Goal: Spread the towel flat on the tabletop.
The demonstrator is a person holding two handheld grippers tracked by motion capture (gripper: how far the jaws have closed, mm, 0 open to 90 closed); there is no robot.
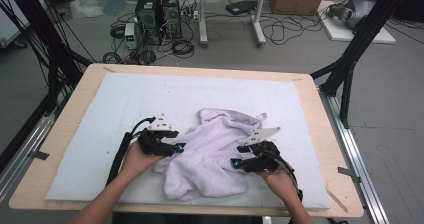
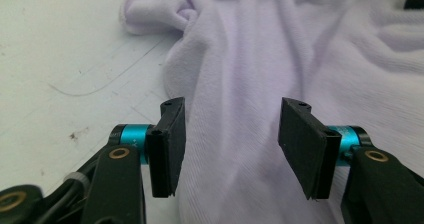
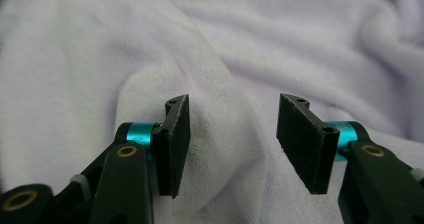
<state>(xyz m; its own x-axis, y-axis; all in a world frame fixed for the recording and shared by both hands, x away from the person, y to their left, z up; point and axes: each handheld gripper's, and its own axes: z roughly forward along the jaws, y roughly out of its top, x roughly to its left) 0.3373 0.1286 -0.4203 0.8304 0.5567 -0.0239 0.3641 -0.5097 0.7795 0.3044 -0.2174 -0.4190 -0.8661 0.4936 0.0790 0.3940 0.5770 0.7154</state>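
A crumpled pale lilac towel (image 1: 215, 149) lies on the white mat (image 1: 120, 109) toward the near middle of the table. My left gripper (image 1: 181, 146) sits at the towel's left edge and points right into it. In the left gripper view the towel (image 2: 260, 49) spreads under and beyond the left gripper (image 2: 231, 134), whose jaws stand apart without pinching it. My right gripper (image 1: 239, 155) rests at the towel's right side and points left. A raised fold of towel (image 3: 220, 99) stands between the parted jaws of the right gripper (image 3: 232, 134), and the pads are not pressed on it.
The mat covers most of a wooden tabletop (image 1: 320, 134), with bare mat to the left and behind the towel. Black frame posts (image 1: 350, 59) stand at both far sides. Computer towers (image 1: 157, 11), cables and cardboard boxes sit on the floor beyond the table.
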